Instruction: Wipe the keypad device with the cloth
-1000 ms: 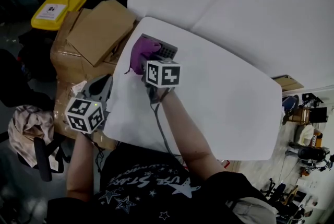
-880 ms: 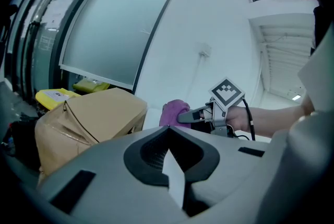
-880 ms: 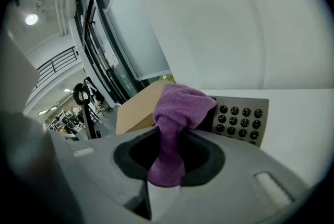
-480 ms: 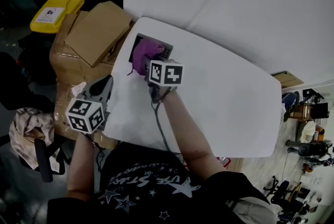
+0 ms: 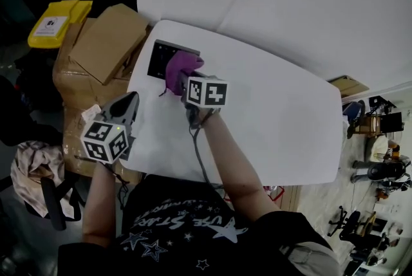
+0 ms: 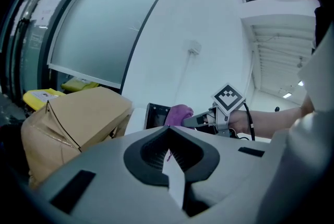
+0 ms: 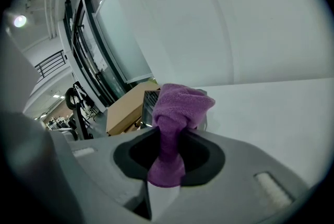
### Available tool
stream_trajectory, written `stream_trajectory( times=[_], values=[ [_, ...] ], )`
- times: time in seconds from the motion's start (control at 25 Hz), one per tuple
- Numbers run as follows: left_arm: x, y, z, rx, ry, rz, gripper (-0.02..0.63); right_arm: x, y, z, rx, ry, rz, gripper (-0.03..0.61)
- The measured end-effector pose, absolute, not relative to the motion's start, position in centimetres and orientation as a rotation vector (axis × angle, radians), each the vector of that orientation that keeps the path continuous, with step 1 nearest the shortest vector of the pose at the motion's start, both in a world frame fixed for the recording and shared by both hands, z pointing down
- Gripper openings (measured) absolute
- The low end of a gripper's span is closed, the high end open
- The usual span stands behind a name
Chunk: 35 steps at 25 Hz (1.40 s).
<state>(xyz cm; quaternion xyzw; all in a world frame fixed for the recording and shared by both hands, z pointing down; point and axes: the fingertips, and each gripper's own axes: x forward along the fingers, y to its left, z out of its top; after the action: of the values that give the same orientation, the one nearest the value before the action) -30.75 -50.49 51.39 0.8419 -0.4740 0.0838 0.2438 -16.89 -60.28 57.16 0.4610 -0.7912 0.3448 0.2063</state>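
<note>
Head view: the keypad device (image 5: 161, 60) lies at the table's (image 5: 277, 120) far left corner, with the purple cloth (image 5: 181, 67) on its right part. Left gripper view: the left gripper (image 6: 170, 164) has its fingers together, empty. Right gripper view: the right gripper (image 7: 166, 168) pinches the cloth between its fingers.

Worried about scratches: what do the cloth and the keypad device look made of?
The cloth looks like soft purple terry fabric: fuzzy nap, bunched folds. The keypad device is a dark, rigid, flat slab, probably matte plastic; too small to be sure.
</note>
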Motion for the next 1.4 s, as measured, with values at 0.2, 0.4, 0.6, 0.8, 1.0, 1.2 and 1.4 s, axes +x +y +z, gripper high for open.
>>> stream_trajectory(
  times=[0.2,0.4,0.6,0.8,1.0,1.2,1.4],
  values=[
    [-29.7,-50.6,51.4,2.317,-1.266,0.23,0.006,-15.1,-60.0,57.3,1.317,-2.18,0.958,0.098],
    [-29.0,-50.5,51.5,2.321,-1.249,0.235,0.006,-13.8,-59.5,57.2,1.337,-2.163,0.957,0.098],
    [-28.0,-50.4,51.2,2.329,-1.245,0.238,0.006,-12.6,-59.0,57.0,1.336,-2.162,0.949,0.098],
    [-26.6,-49.5,50.5,2.331,-1.252,0.243,0.006,-11.5,-57.9,56.3,1.324,-2.181,0.947,0.098],
    [-24.6,-47.7,50.1,2.328,-1.258,0.252,0.006,-10.2,-55.9,55.2,1.308,-2.21,0.937,0.098],
    [-21.4,-45.3,49.6,2.342,-1.252,0.251,0.006,-8.2,-52.8,53.8,1.286,-2.247,0.923,0.098],
    [-18.0,-42.7,49.0,2.364,-1.238,0.248,0.006,-5.7,-49.4,52.7,1.272,-2.274,0.899,0.098]
  ],
)
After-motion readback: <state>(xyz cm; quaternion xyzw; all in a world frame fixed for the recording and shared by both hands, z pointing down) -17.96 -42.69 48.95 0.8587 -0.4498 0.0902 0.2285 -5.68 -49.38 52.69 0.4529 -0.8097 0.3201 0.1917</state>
